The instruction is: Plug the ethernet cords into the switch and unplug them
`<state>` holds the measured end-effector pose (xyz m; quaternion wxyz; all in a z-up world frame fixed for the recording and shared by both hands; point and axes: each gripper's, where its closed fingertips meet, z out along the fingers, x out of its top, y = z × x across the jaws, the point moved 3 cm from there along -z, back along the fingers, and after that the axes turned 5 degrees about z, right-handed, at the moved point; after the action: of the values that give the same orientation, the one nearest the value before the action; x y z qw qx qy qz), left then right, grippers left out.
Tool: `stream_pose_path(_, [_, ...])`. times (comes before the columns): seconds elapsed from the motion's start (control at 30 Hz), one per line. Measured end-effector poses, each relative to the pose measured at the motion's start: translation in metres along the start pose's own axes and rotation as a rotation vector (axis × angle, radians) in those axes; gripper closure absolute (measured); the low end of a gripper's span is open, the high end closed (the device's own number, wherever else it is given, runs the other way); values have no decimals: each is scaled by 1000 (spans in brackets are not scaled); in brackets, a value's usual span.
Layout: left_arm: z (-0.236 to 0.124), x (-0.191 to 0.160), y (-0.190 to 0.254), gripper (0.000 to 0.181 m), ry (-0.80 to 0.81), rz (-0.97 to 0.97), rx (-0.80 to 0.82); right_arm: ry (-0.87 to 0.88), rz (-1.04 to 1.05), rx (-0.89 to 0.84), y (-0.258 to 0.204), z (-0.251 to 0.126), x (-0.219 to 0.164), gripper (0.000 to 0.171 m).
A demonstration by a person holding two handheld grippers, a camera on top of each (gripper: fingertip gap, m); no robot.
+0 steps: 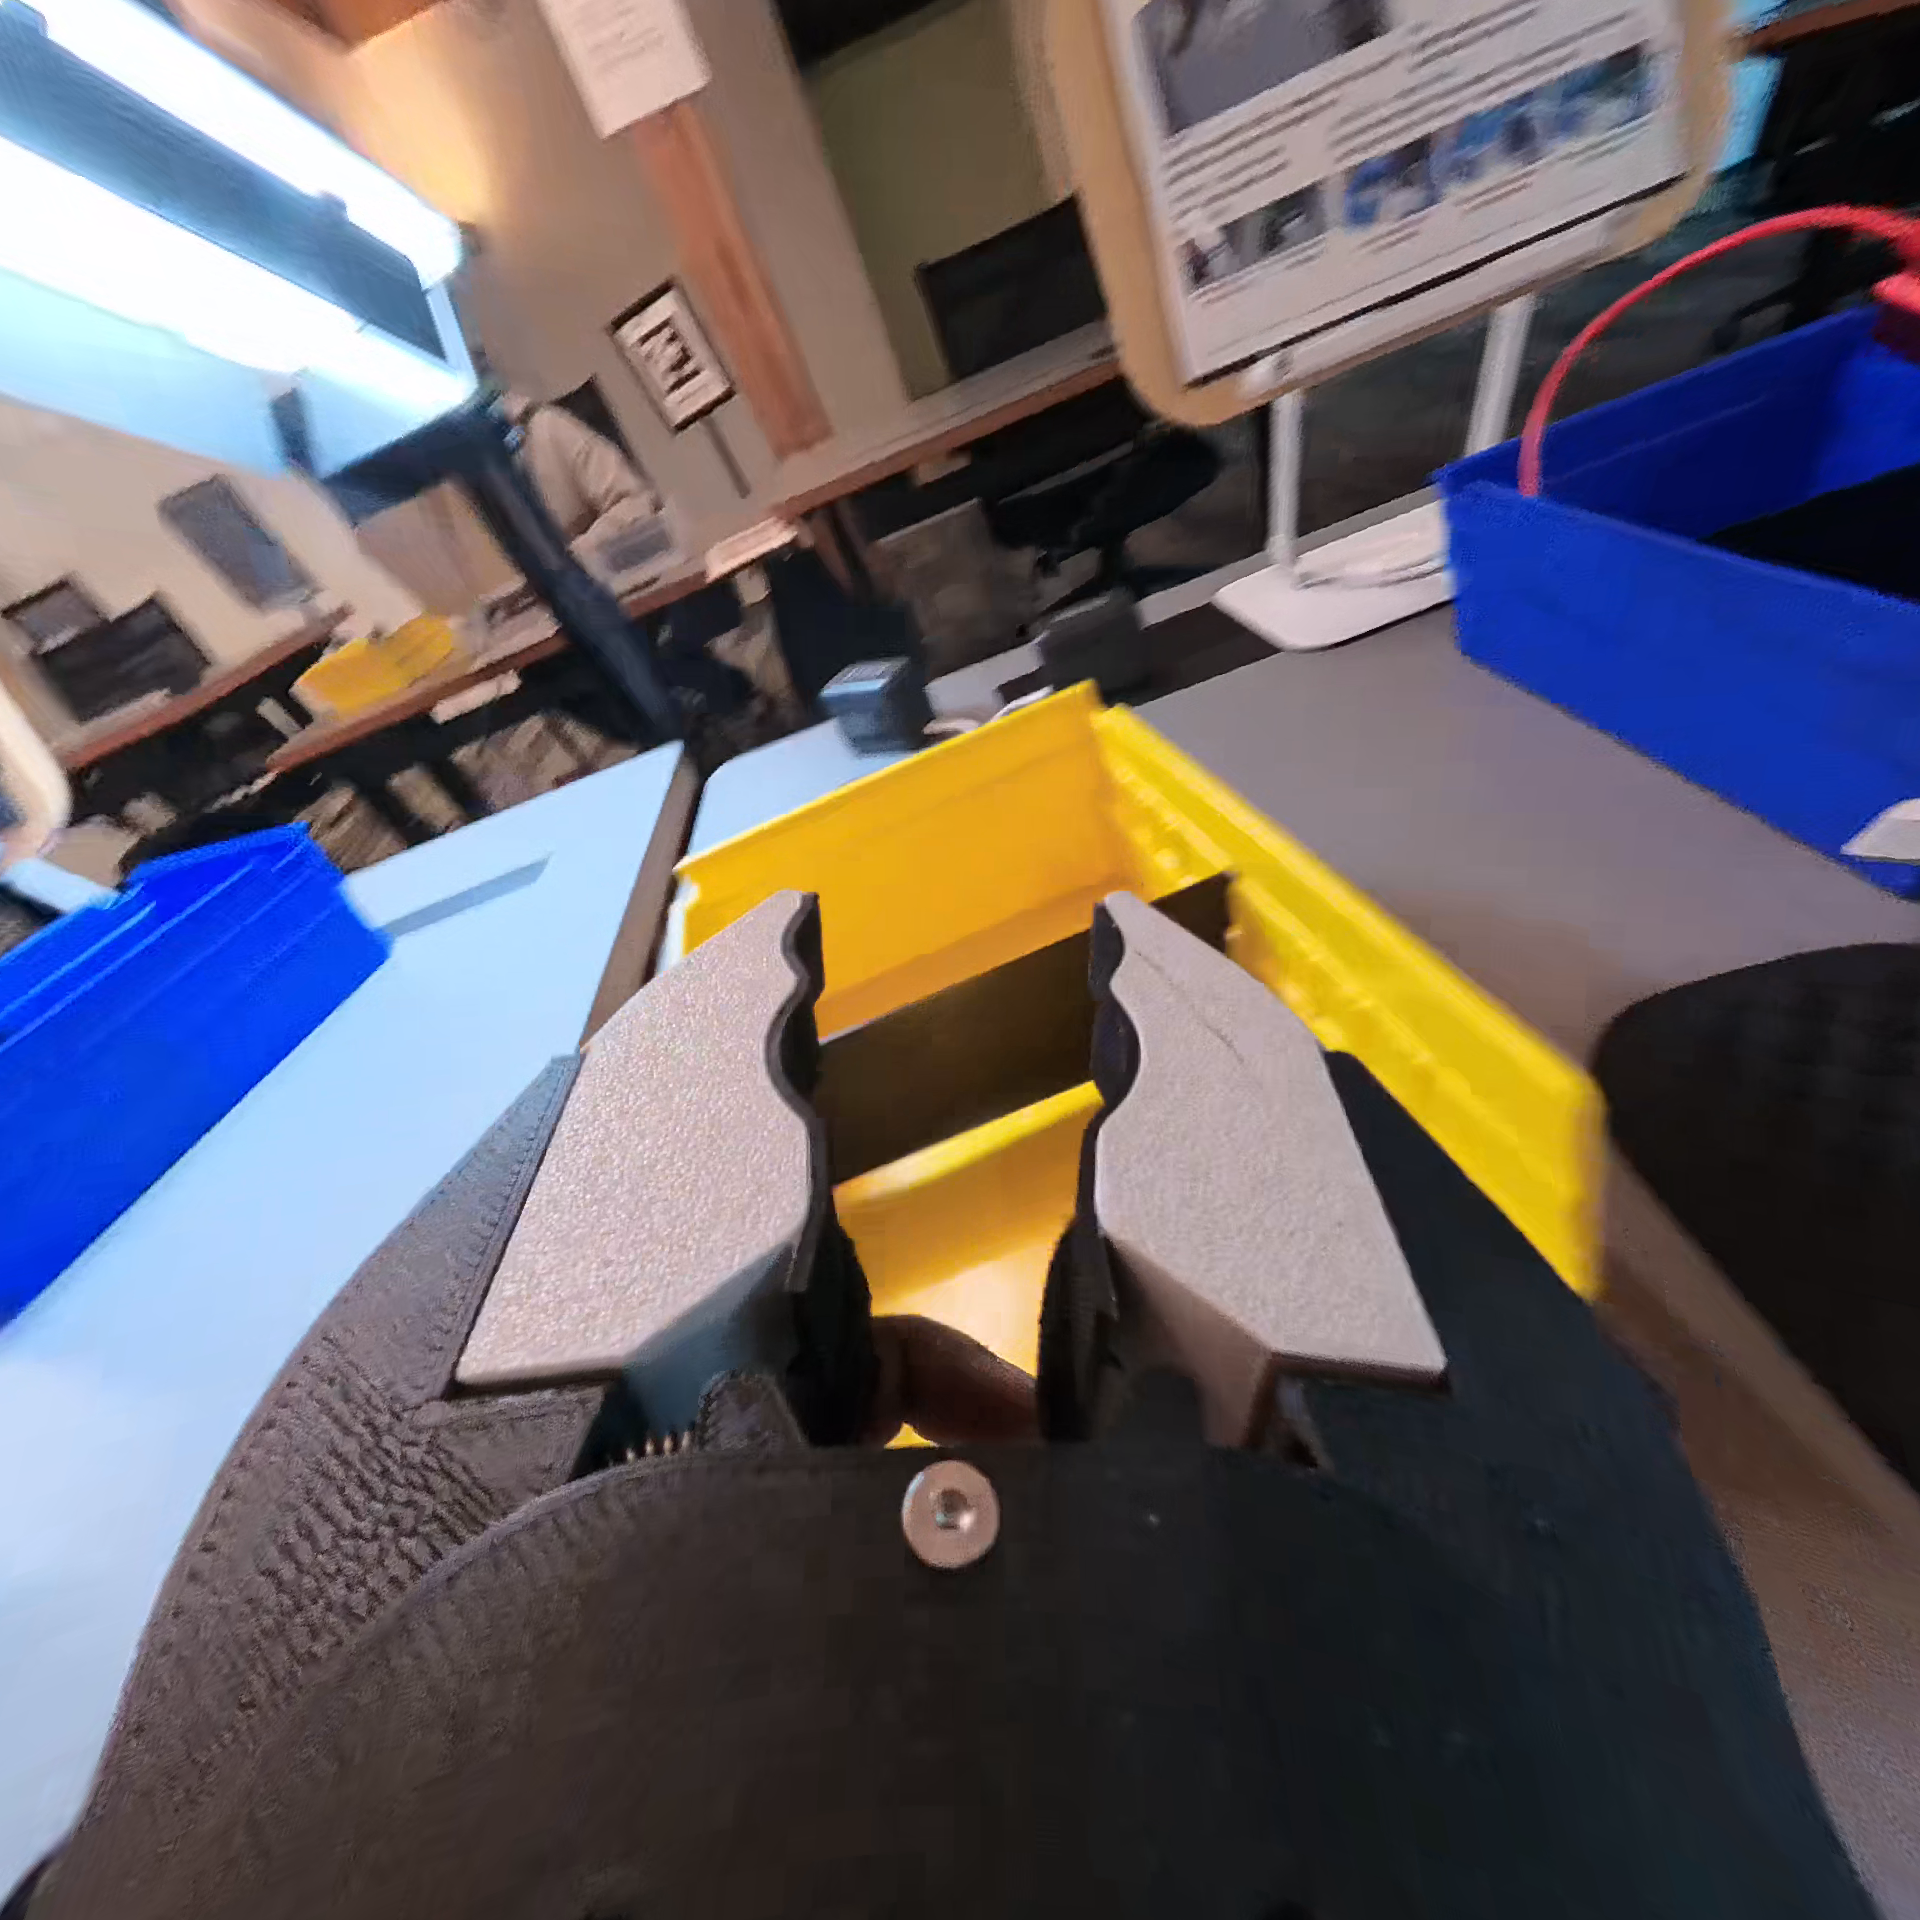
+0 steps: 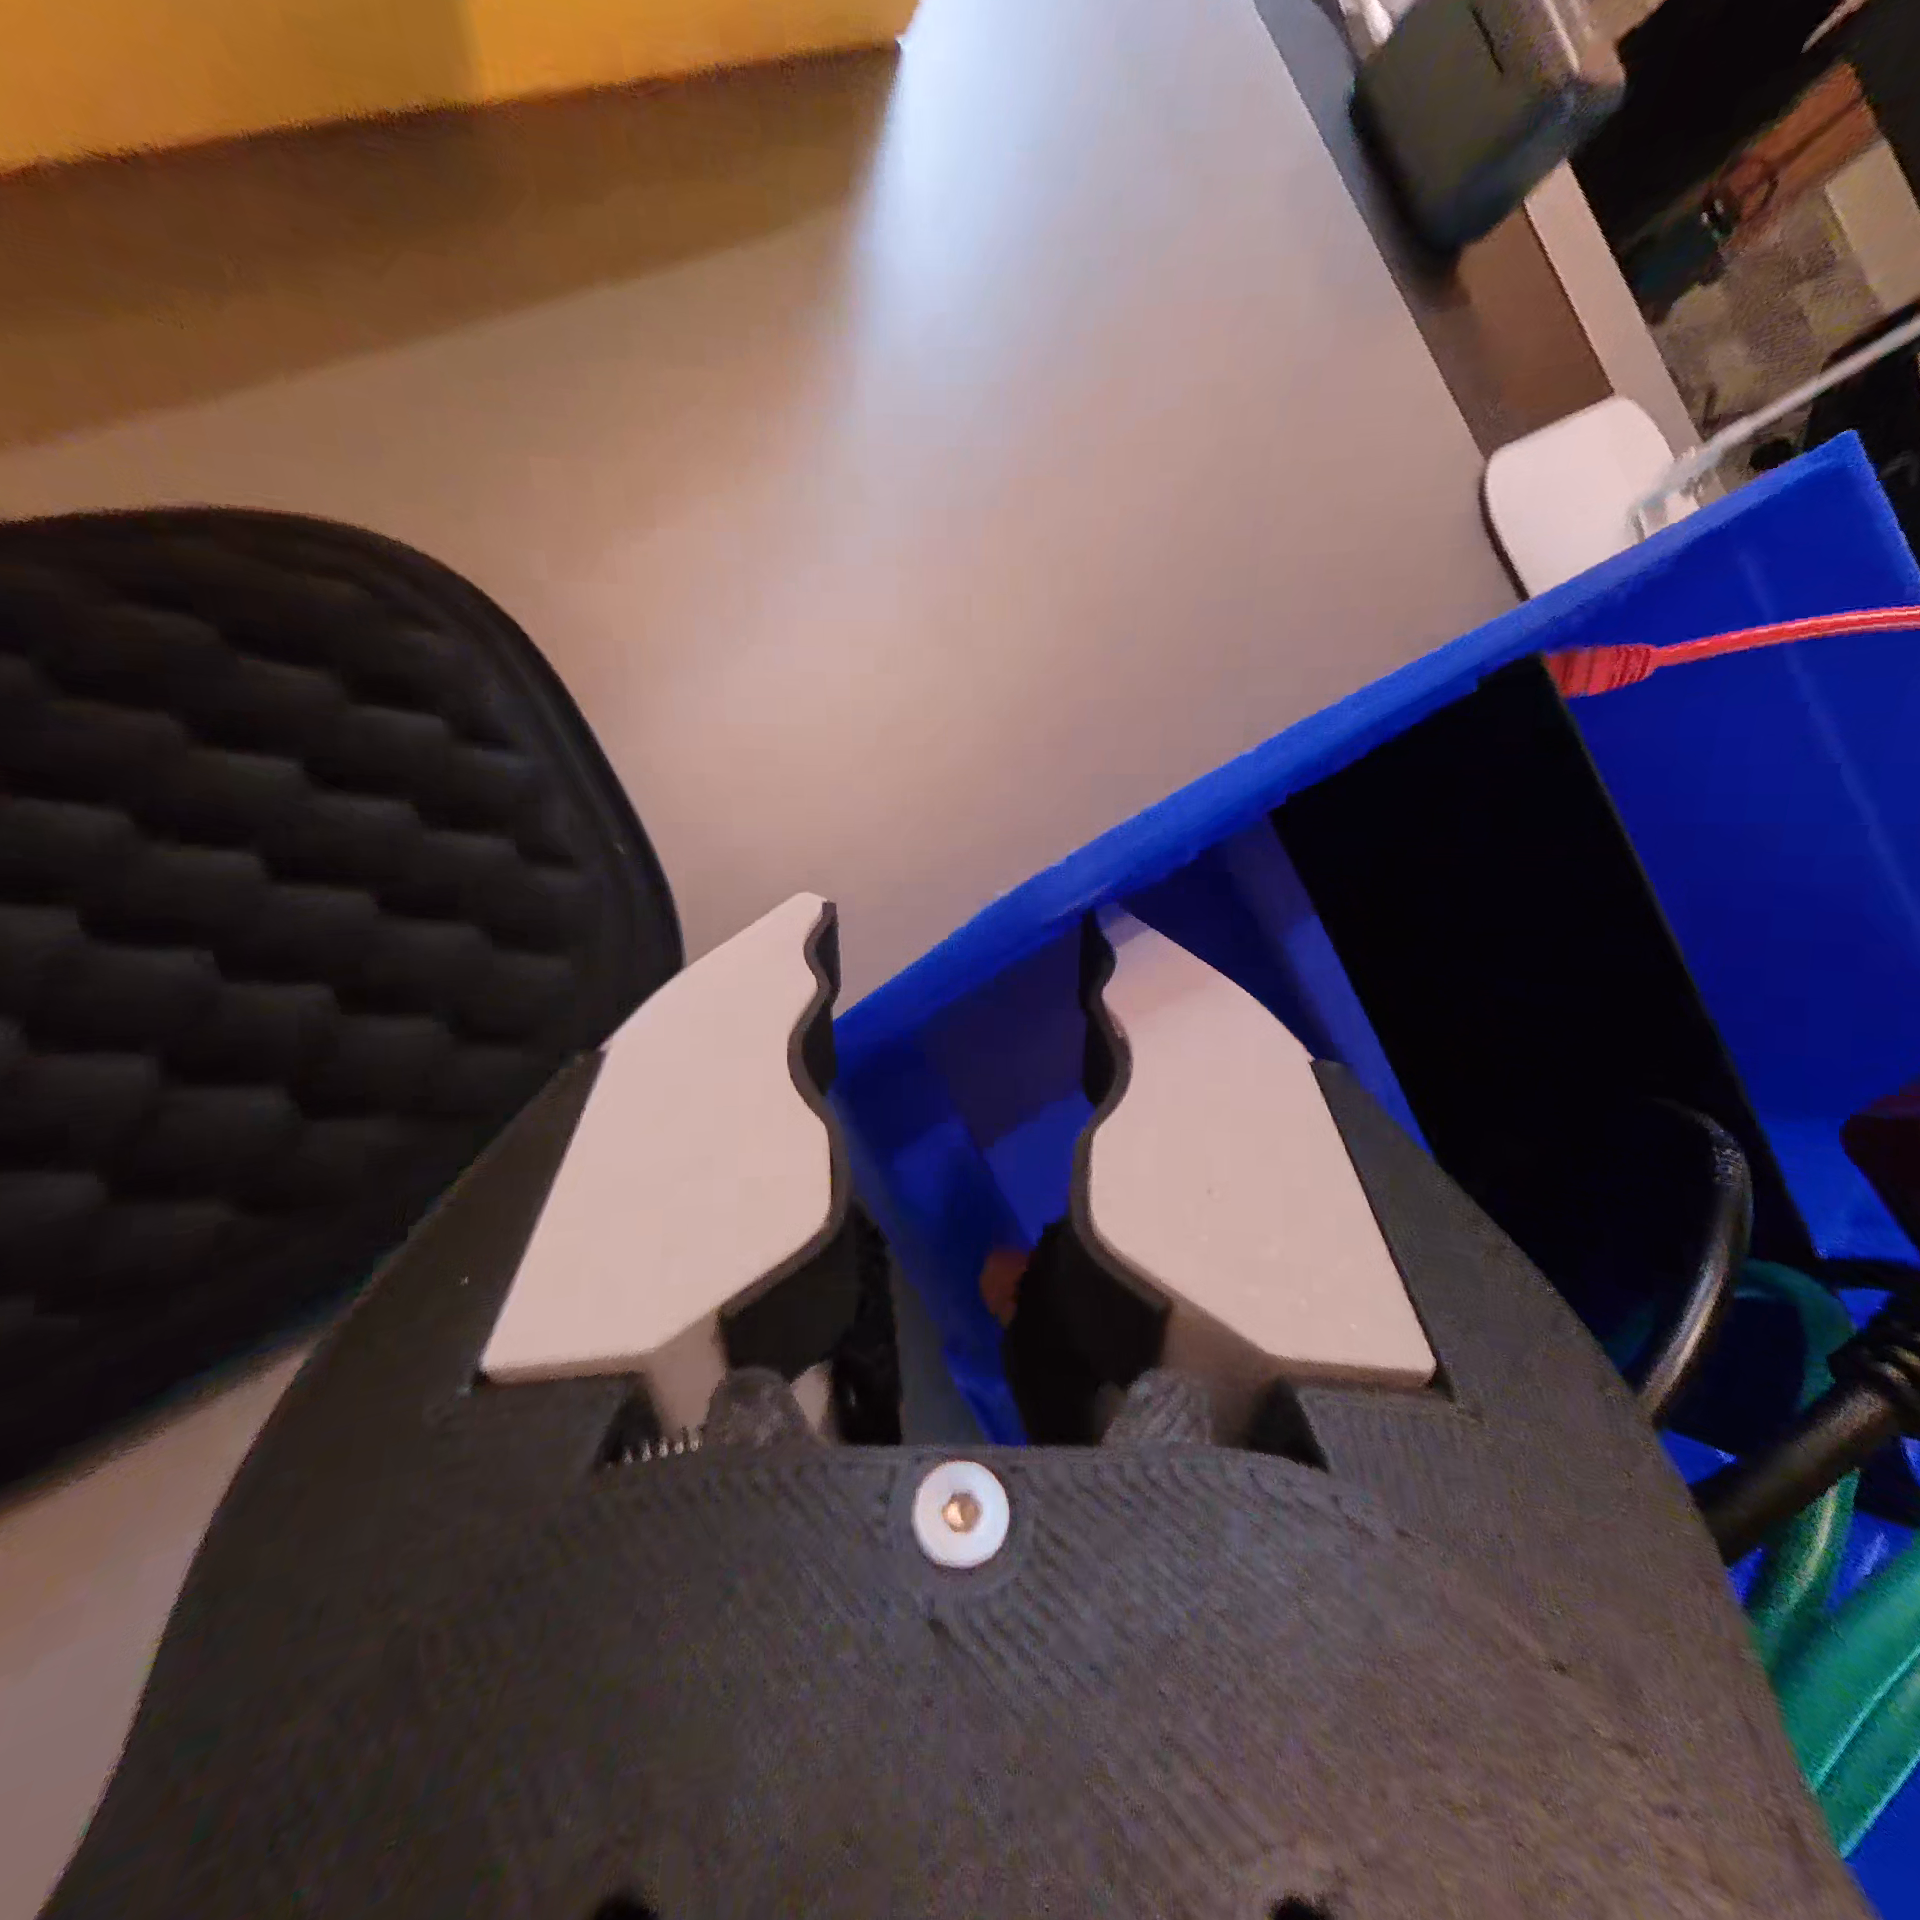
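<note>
With both my left claw and right claw gaping empty, I am risking snagging the red ethernet cord at two o'clock on the blue bin rim.

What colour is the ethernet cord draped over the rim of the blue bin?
Red. The thin ethernet cord shows best in the right wrist view.

A yellow bin with a black divider stands on the grey worktop, a blue bin well off to its right. A black quilted pad lies beside them, and a poster board stands behind.
</note>
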<state>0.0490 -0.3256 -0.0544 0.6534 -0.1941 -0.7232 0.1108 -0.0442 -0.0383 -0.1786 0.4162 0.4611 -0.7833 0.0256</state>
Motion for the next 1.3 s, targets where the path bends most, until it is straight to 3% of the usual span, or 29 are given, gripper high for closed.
stream_pose_path(0.2, [-11,-67,-56,129,-165,-157,145,65,-95,-16,-14,10,18,130])
stream_pose_path(0.33, [-15,-109,-70,117,-245,-263,127,118,-152,29,-22,17,29,131])
stream_pose_path(0.53, [-7,-120,-64,112,-87,-474,-30,281,-202,163,-35,13,41,129])
stream_pose_path(0.67, [2,-137,-56,113,-157,-422,-49,566,-26,233,-43,-20,70,109])
stream_pose_path(0.8, [14,-145,-47,114,-194,-368,-66,802,207,444,-73,-56,102,88])
stream_pose_path(0.9, [19,-137,-41,131,-156,-358,-83,679,254,541,-105,-42,105,75])
stream_pose_path(0.93, [21,-136,-40,146,-164,-338,-78,617,243,554,-114,-35,103,72])
stream_pose_path(1.07, [27,-135,-40,173,-283,-307,18,501,233,519,-125,-16,100,82])
stream_pose_path(1.3, [34,-81,-26,177,-172,-178,86,478,270,505,-118,-8,99,97])
